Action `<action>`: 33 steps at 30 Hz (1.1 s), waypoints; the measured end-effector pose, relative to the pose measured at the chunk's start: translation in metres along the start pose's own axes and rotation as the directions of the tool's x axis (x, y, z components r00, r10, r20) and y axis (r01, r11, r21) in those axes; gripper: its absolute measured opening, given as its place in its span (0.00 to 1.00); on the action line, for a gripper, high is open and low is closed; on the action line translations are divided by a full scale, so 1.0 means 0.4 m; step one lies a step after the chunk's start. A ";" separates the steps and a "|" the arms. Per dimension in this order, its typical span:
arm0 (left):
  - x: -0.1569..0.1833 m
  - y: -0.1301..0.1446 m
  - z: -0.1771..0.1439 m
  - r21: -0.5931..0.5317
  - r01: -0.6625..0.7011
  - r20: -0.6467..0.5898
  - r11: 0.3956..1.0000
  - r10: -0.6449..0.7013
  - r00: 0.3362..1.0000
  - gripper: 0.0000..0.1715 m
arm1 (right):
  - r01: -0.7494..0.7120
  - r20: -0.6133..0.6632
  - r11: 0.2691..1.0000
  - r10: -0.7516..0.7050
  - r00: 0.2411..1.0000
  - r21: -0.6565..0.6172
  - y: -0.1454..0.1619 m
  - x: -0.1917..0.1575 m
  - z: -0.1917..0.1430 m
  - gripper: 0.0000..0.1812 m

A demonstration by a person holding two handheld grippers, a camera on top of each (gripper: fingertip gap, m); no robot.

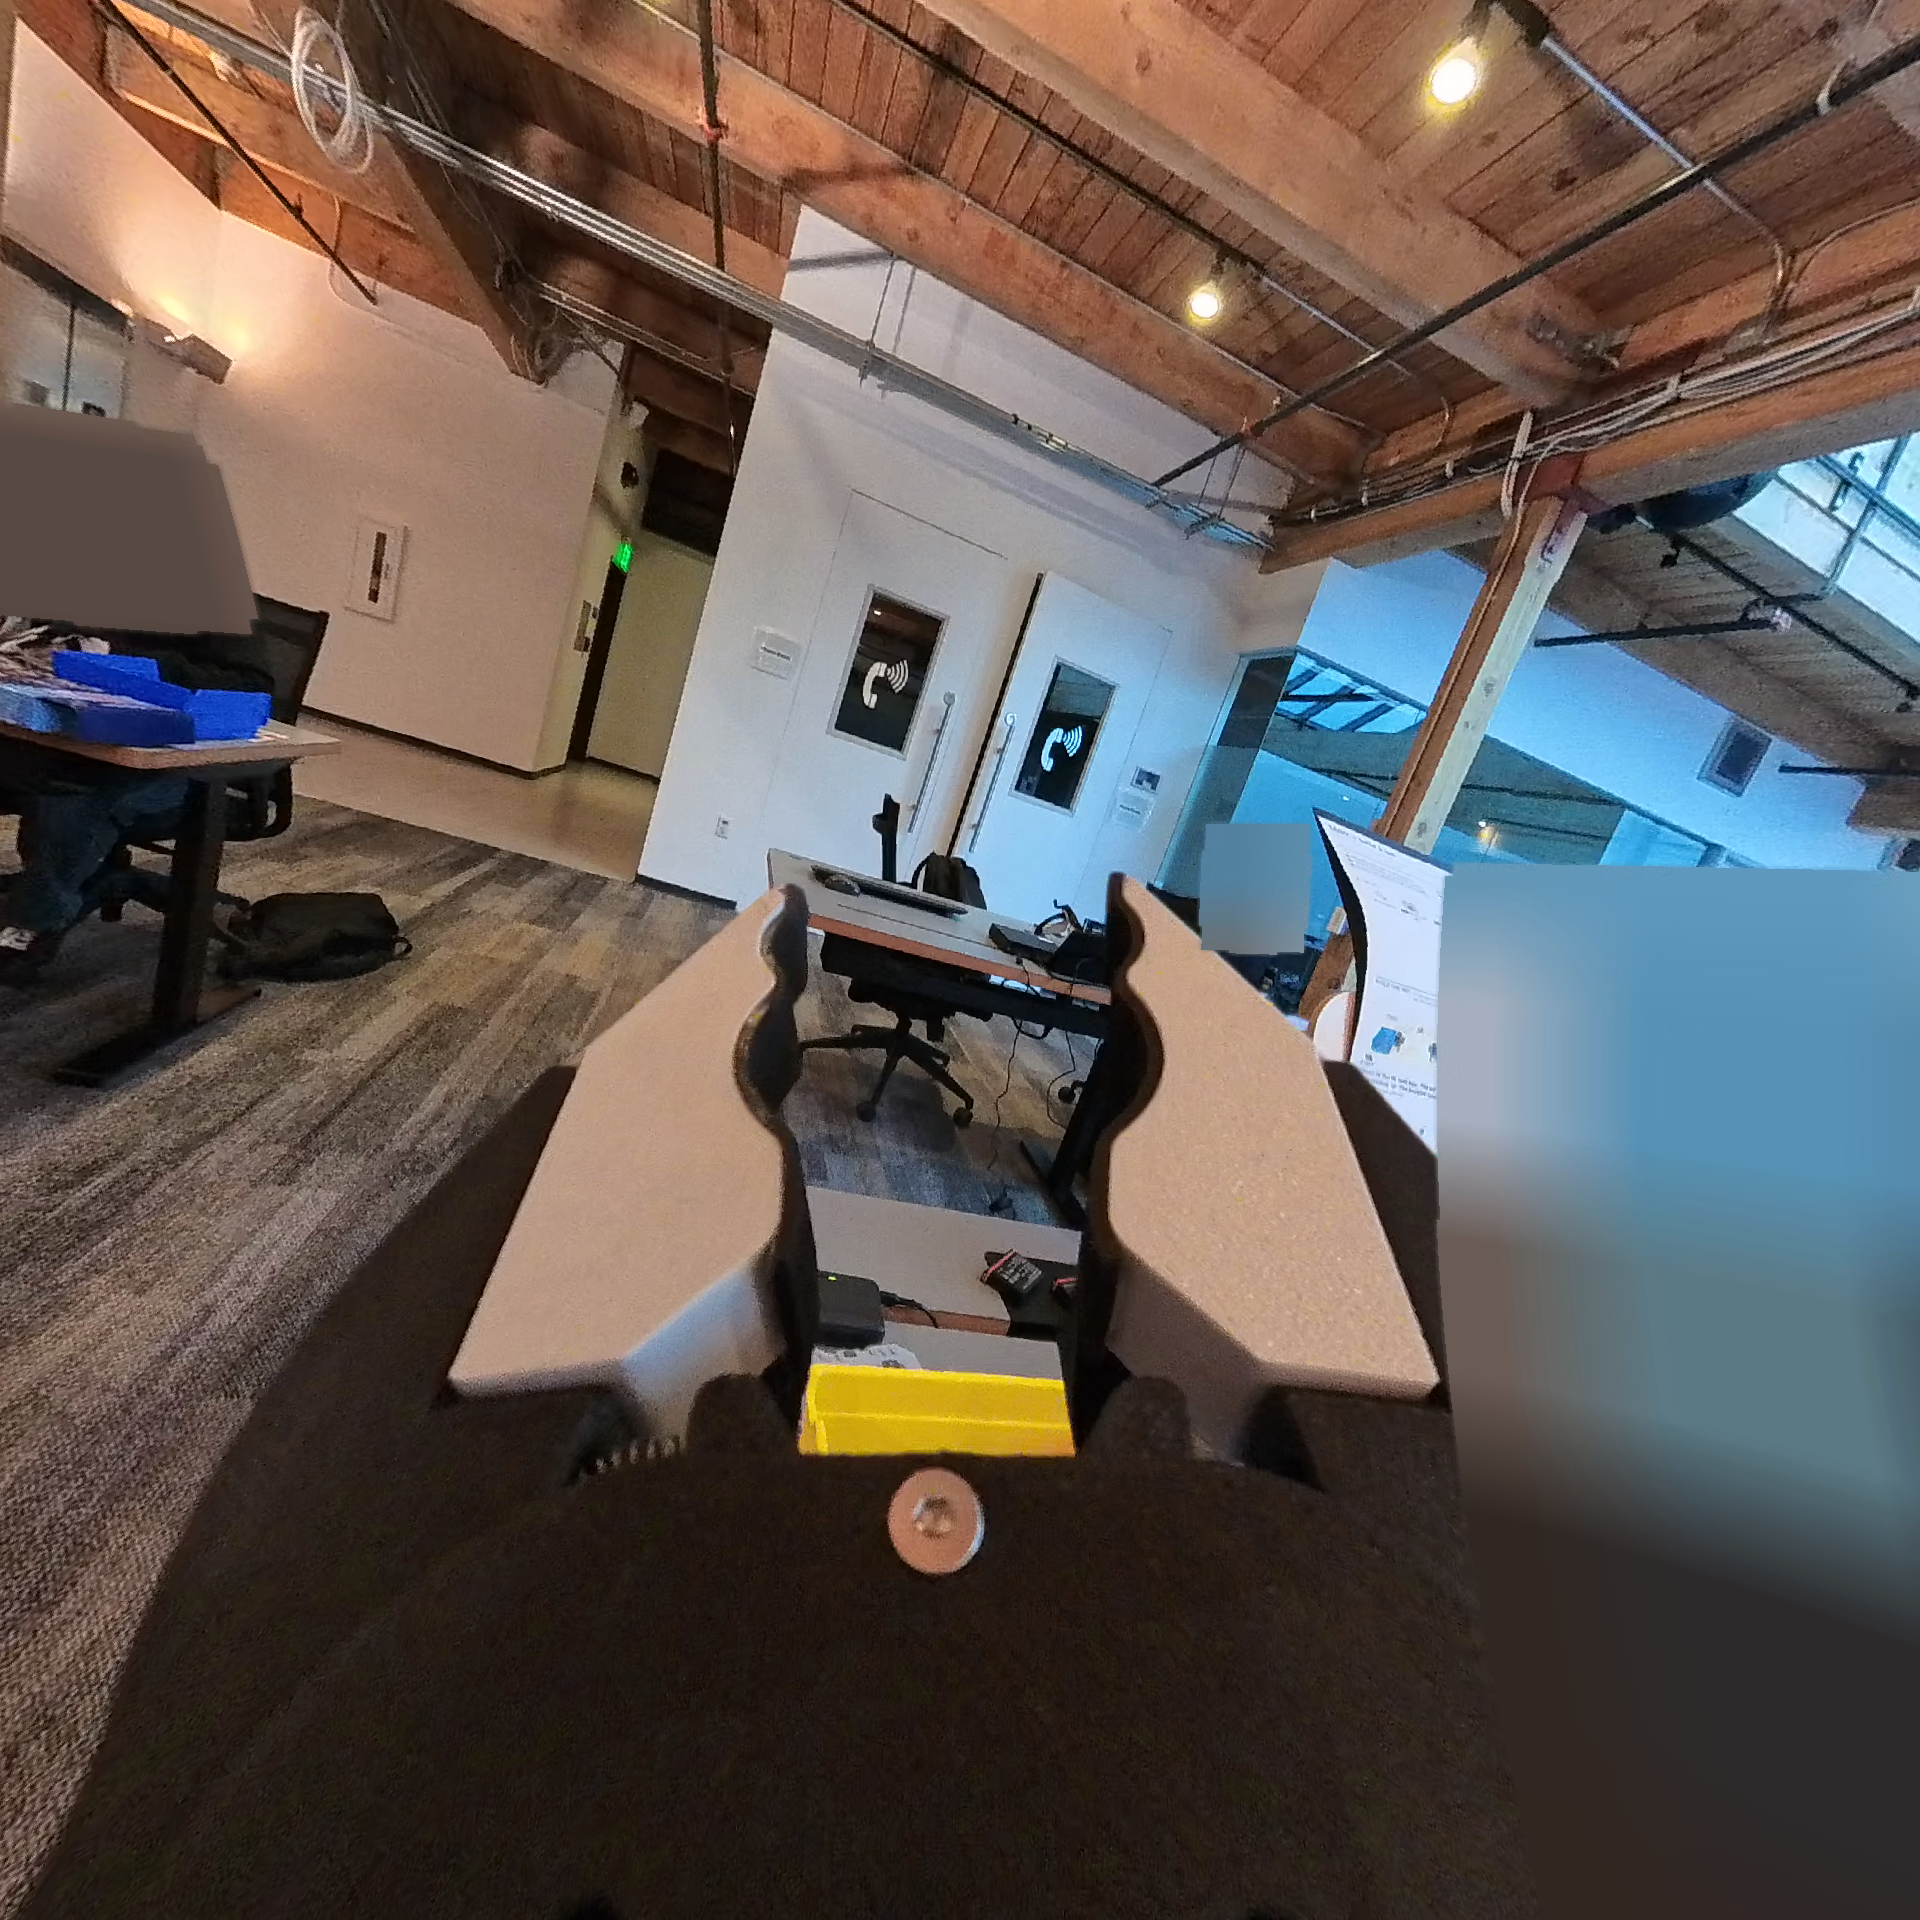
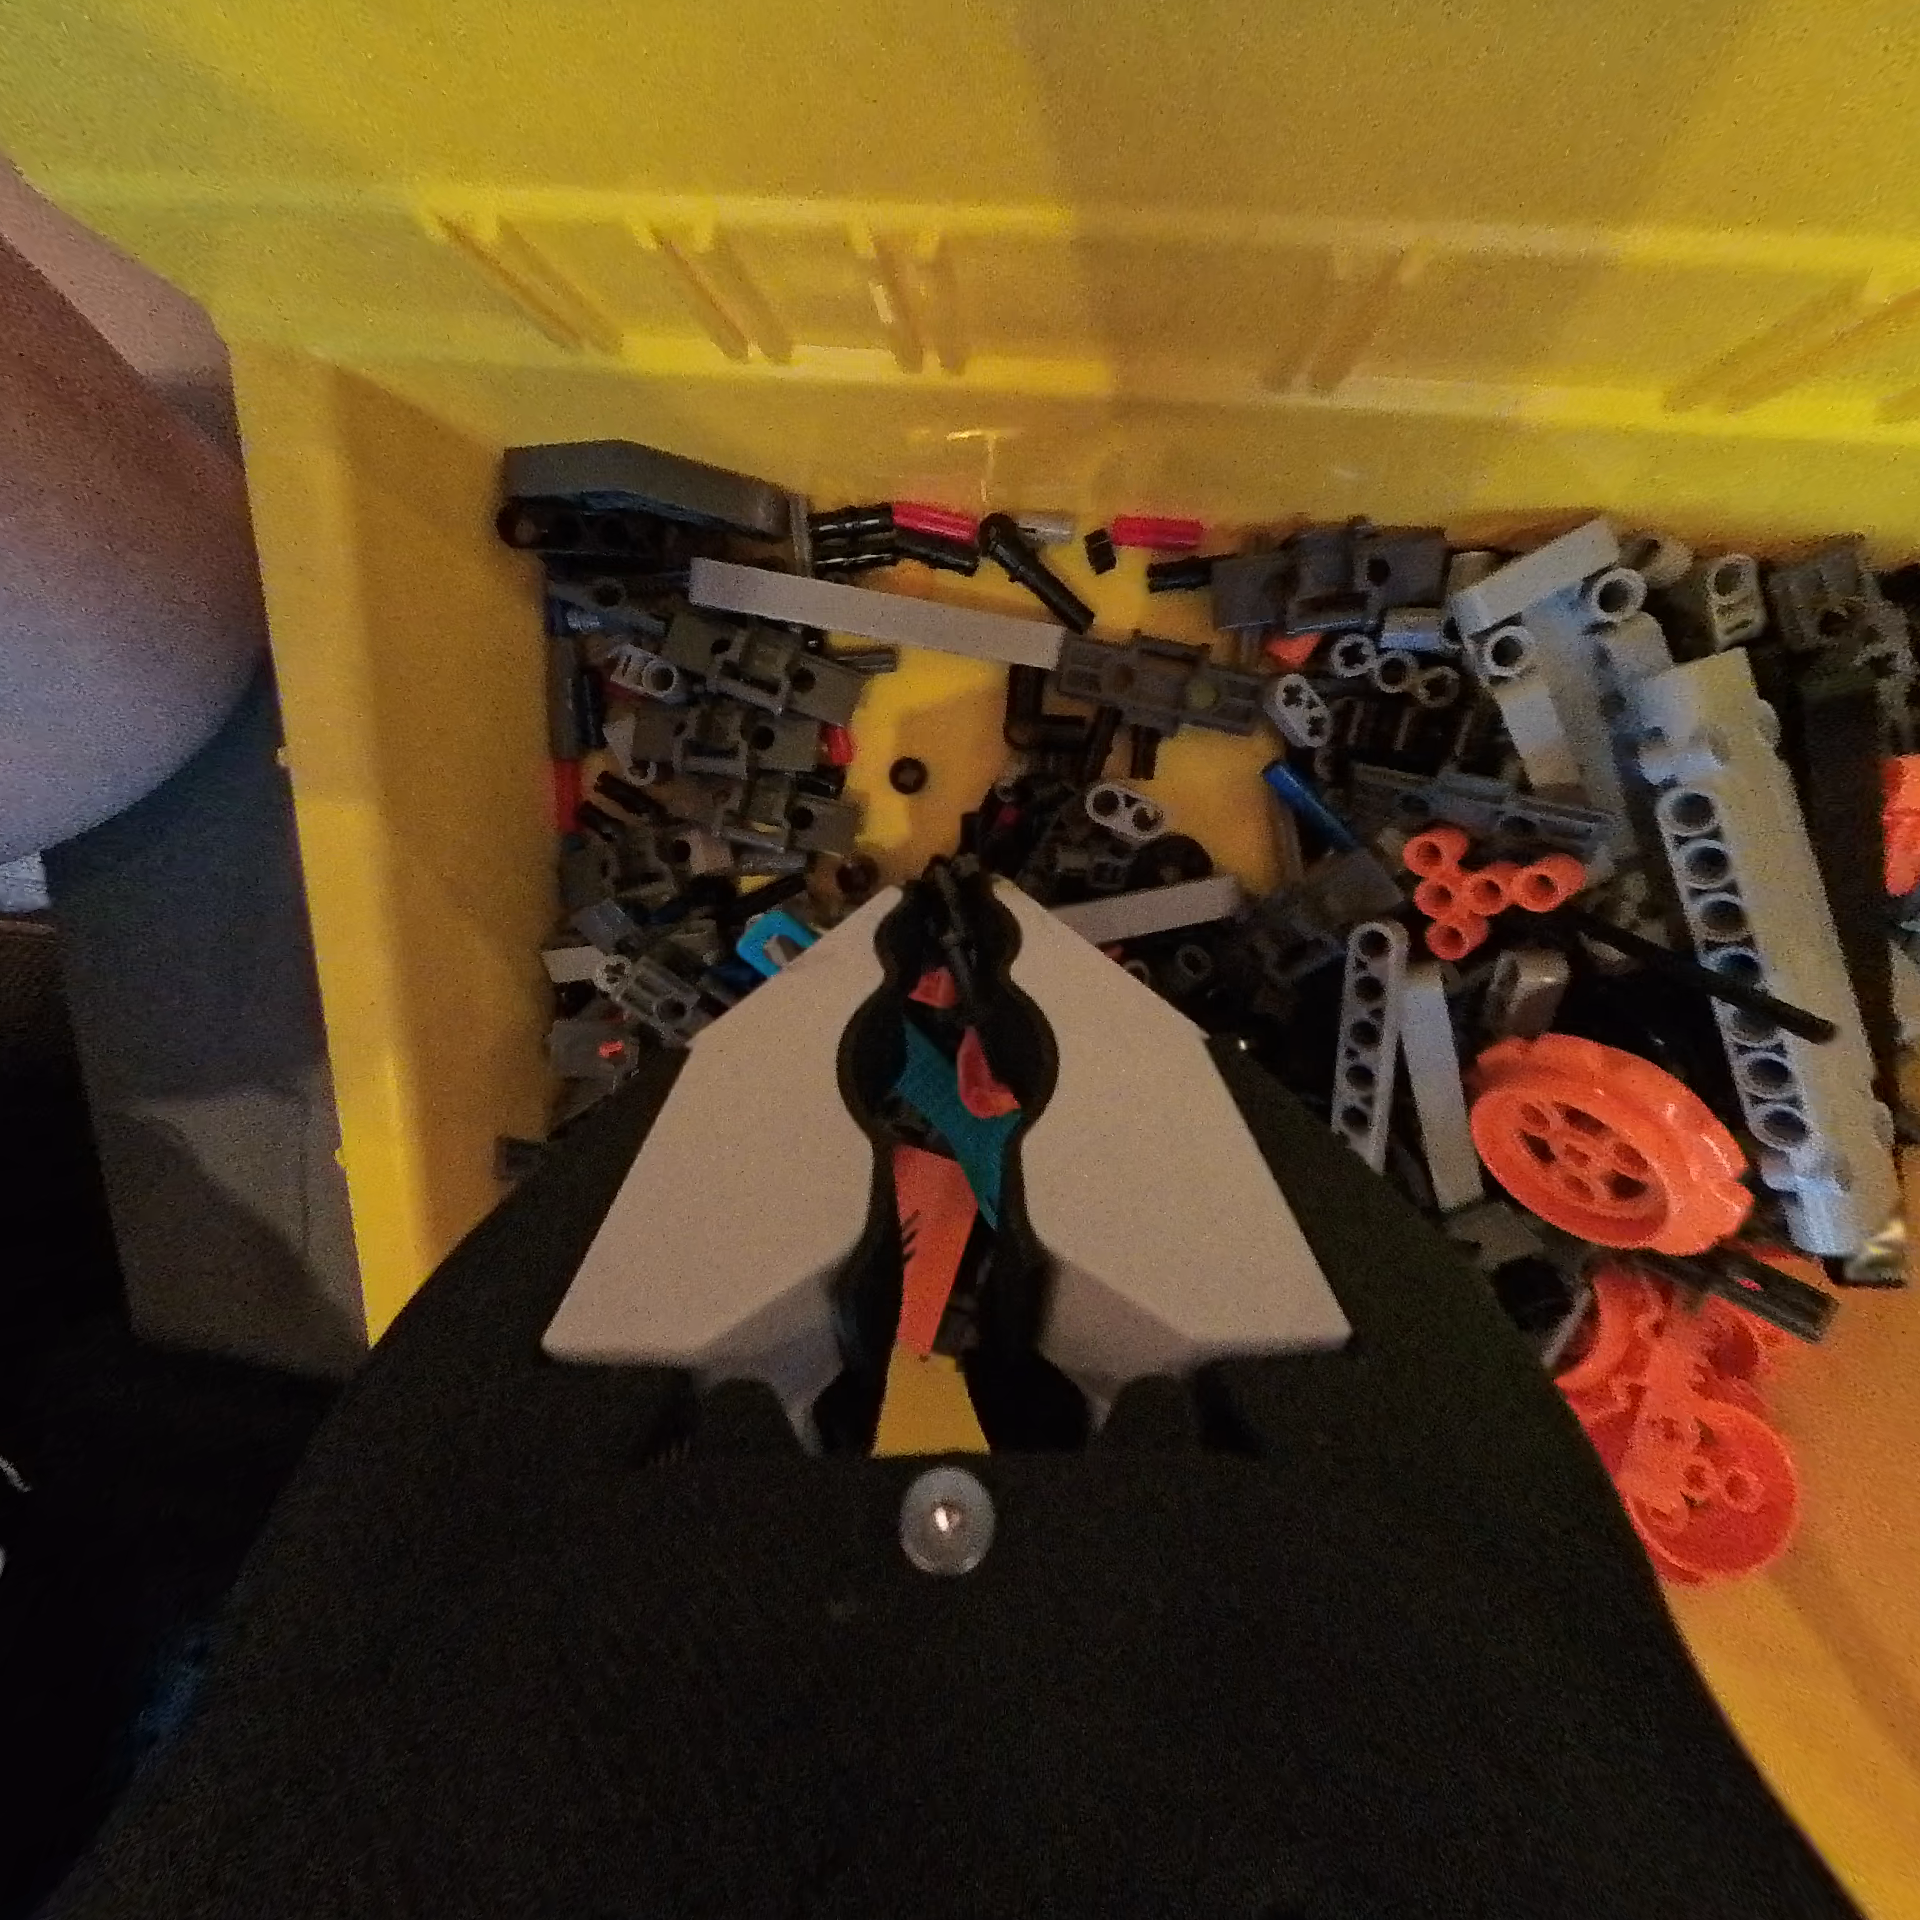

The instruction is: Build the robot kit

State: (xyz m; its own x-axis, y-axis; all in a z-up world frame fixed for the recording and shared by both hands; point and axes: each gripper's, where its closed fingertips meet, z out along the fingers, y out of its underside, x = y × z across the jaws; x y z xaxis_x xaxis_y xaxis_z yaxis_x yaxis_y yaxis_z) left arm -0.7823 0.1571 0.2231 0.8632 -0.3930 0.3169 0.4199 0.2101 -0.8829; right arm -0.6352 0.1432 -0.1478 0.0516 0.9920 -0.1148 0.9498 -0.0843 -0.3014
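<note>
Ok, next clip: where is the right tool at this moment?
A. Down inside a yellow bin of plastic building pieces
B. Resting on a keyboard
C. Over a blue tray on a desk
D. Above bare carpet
A: the right tool sits low inside the yellow bin, its tips among the loose building pieces.

Yellow bin (image 2: 395, 727) (orange wheels (image 2: 1605, 1148) inside)

One yellow bin (image 2: 395, 727), two orange wheels (image 2: 1605, 1132), two desk chairs (image 1: 904, 1039).

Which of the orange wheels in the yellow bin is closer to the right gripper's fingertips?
The upper orange wheel, beside the grey beams, is closer to the right gripper. The other orange wheel lies lower, toward the bin's near end.
</note>
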 end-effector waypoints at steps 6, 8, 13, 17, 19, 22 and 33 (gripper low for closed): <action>-0.011 -0.003 -0.008 0.003 0.019 -0.002 1.000 -0.019 1.000 0.32 | 0.099 0.066 0.980 -0.112 0.992 0.172 -0.085 -0.044 -0.054 0.23; -0.012 -0.011 -0.015 0.020 0.021 0.000 1.000 -0.021 1.000 0.32 | 0.222 0.119 0.951 -0.251 0.961 0.214 -0.119 -0.097 -0.033 0.26; -0.009 -0.030 -0.032 0.053 0.011 -0.003 0.999 -0.011 1.000 0.31 | 0.466 0.036 0.883 -0.468 0.883 0.057 -0.103 -0.101 0.048 0.34; -0.009 -0.028 -0.033 0.051 0.029 -0.018 0.998 -0.028 0.999 0.31 | 0.463 -0.009 0.885 -0.463 0.886 0.050 -0.106 -0.081 0.054 0.33; -0.007 -0.025 -0.032 0.042 0.029 -0.023 0.999 -0.028 0.999 0.31 | 0.452 -0.062 0.892 -0.452 0.890 -0.027 -0.085 -0.043 0.061 0.31; -0.002 -0.029 -0.036 0.047 0.019 -0.024 0.999 -0.018 1.000 0.31 | 0.385 -0.059 0.922 -0.388 0.920 -0.046 -0.077 -0.028 0.054 0.18; -0.048 0.017 -0.045 -0.079 -0.006 0.077 0.997 0.012 0.997 0.32 | 0.282 -0.131 0.952 -0.297 0.946 -0.121 -0.019 0.042 0.005 0.11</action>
State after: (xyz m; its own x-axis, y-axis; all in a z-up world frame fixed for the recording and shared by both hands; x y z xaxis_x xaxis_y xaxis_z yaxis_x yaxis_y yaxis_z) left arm -0.8012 0.1500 0.2046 0.8873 -0.3202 0.3320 0.3913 0.1416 -0.9093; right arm -0.6420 0.1604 -0.1493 -0.1932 0.9755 0.1048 0.9558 0.2112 -0.2043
